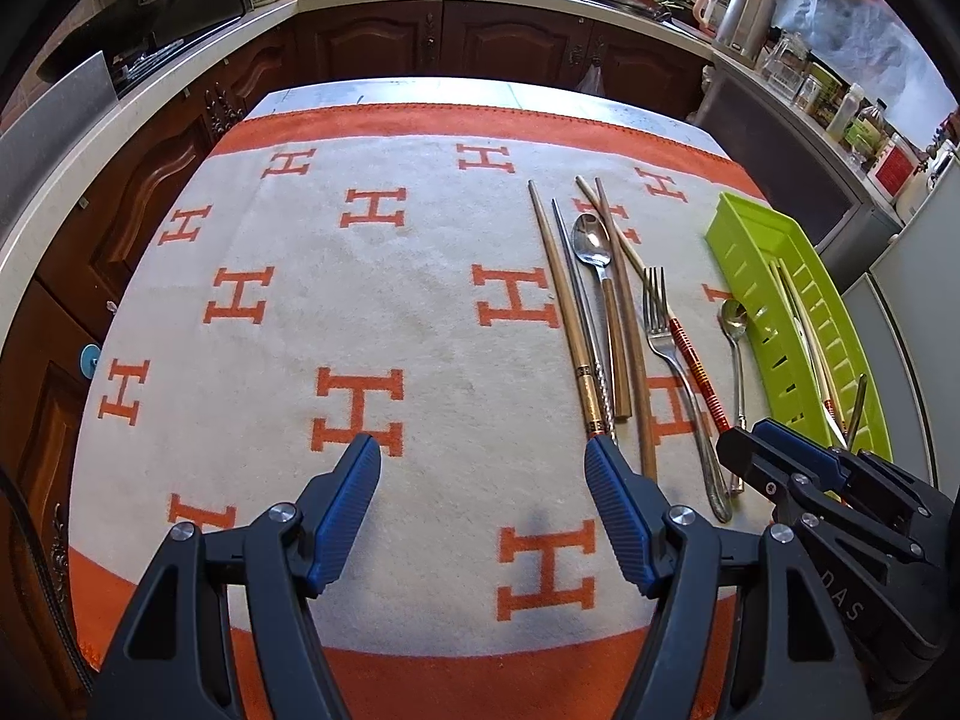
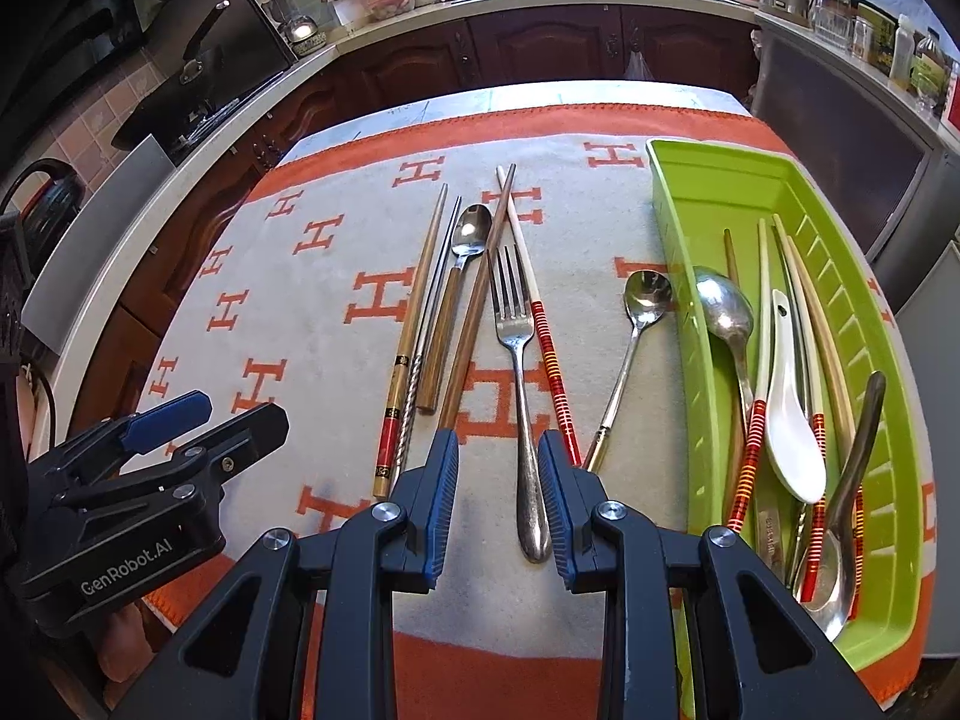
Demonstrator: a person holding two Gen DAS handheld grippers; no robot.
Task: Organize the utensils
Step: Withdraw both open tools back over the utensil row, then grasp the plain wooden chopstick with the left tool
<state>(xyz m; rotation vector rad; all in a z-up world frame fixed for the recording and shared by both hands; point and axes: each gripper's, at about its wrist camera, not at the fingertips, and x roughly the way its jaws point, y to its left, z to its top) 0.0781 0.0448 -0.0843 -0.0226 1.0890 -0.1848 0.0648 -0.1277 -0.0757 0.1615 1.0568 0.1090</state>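
Loose utensils lie in a row on the H-patterned cloth: a steel fork (image 2: pixel 515 324) (image 1: pixel 660 330), a wooden-handled spoon (image 2: pixel 468 237), a small spoon (image 2: pixel 645 294), a gold chopstick (image 2: pixel 414 324), a brown chopstick (image 2: pixel 480 300) and a red-striped chopstick (image 2: pixel 543 330). My right gripper (image 2: pixel 498 447) is open, its fingers on either side of the fork's handle and not pressing it. To the left, my left gripper (image 1: pixel 480 450) is open over bare cloth. The green tray (image 2: pixel 672 228) (image 1: pixel 750 234) on the right holds a white ceramic spoon (image 2: pixel 789 408), a metal spoon (image 2: pixel 726 312) and several chopsticks.
The cloth (image 1: pixel 360 312) covers a small table ringed by dark cabinets (image 1: pixel 504 42) and pale counters. A stove with a pan (image 2: pixel 198 60) stands at the left. Bottles and a kettle (image 1: pixel 741 18) crowd the right counter. The cloth's left half holds no utensils.
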